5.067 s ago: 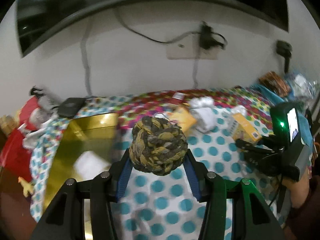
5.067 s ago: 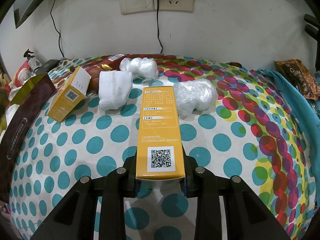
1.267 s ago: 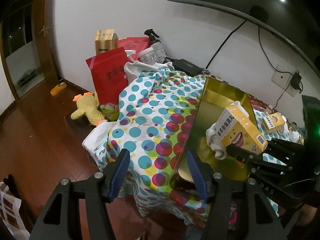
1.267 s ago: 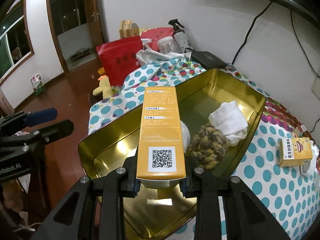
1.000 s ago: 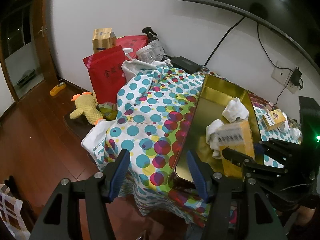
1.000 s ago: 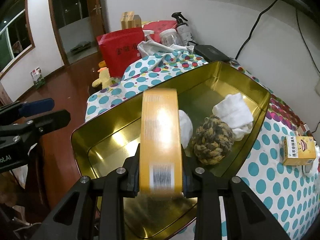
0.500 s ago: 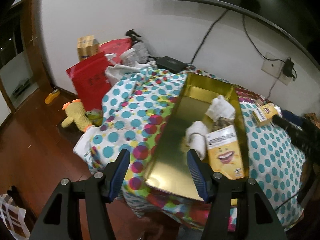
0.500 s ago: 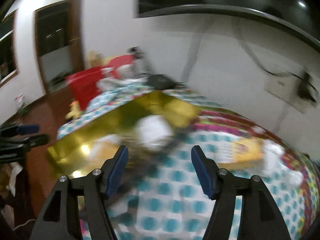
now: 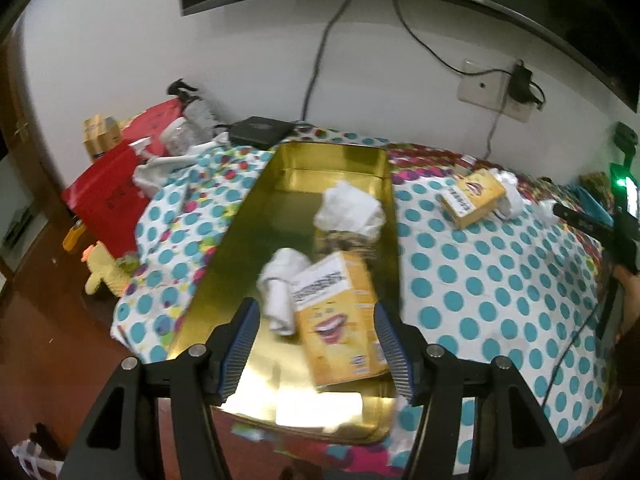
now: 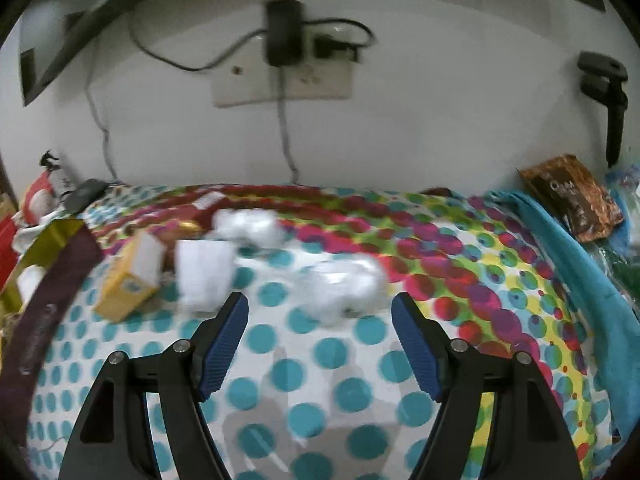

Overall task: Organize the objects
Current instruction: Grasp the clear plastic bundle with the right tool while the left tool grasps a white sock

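- Where the polka-dot cloth [image 9: 472, 280] covers the counter, it takes up most of both views, teal dots on white nearer the camera and red, green and purple dots toward the wall.
- Next in size is the gold tin tray [image 9: 332, 156], which lies lengthwise on the cloth's left part in the left wrist view; in the right wrist view only its dark outer wall shows at the left edge.
- Inside the tray, at its near end, a yellow box with a smiling mouth [image 9: 340, 320] lies flat, touching a rolled white cloth [image 9: 280, 280] on its left.
- Farther back in the tray sit a braided rope ball [image 9: 348, 240], blurred, and a crumpled white cloth [image 9: 348, 208] just behind it.
- Out on the cloth, a second yellow box [image 10: 128, 280] lies beside a folded white cloth [image 10: 204, 276], with two crinkled white plastic bundles [image 10: 344, 284] near them; all are blurred.
- The left tongs [image 9: 316, 344] stand open and empty above the near end of the tray, over the box with the mouth without touching it.
- The right tongs [image 10: 320, 344] are opening, with nothing between their blue pads, over the bare dotted cloth just short of the nearer bundle.
- A wall socket with a black plug [image 10: 284, 36] hangs on the wall behind.
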Demonstrator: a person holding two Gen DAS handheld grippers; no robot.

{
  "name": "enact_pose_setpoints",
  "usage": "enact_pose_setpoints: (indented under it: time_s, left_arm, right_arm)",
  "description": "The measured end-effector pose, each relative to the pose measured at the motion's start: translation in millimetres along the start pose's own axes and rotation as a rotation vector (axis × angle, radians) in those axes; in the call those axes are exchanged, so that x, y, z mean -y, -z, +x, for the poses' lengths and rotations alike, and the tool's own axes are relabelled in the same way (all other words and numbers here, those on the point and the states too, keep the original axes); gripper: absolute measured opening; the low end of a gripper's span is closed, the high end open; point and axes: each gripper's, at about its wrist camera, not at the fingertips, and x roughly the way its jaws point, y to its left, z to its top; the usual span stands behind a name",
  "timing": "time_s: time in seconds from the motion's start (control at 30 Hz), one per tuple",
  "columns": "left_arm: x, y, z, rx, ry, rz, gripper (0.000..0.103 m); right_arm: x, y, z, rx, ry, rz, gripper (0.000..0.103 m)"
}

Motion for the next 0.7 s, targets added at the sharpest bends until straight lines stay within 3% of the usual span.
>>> enact_pose_setpoints:
  time_s: [0.43,0.47,0.53,0.7]
  left_arm:
    - [78,-9,17,0.004,0.094,0.13,0.061]
    - [85,-11,20,0.007,0.105,0.138,0.061]
    - [98,-16,26,0.012,0.131,0.149,0.061]
    - [137,-31,44,0.034,0.219,0.18,0.061]
  right_arm:
    - [4,-15,45,-0.067,0.022,-0.022,0.074]
    - [4,-15,48,-0.078,0.023,-0.022,0.072]
    - [2,-16,53,-0.109,0.026,-0.032,0.053]
    - [-4,-16,53,-0.118,0.039,-0.066,0.047]
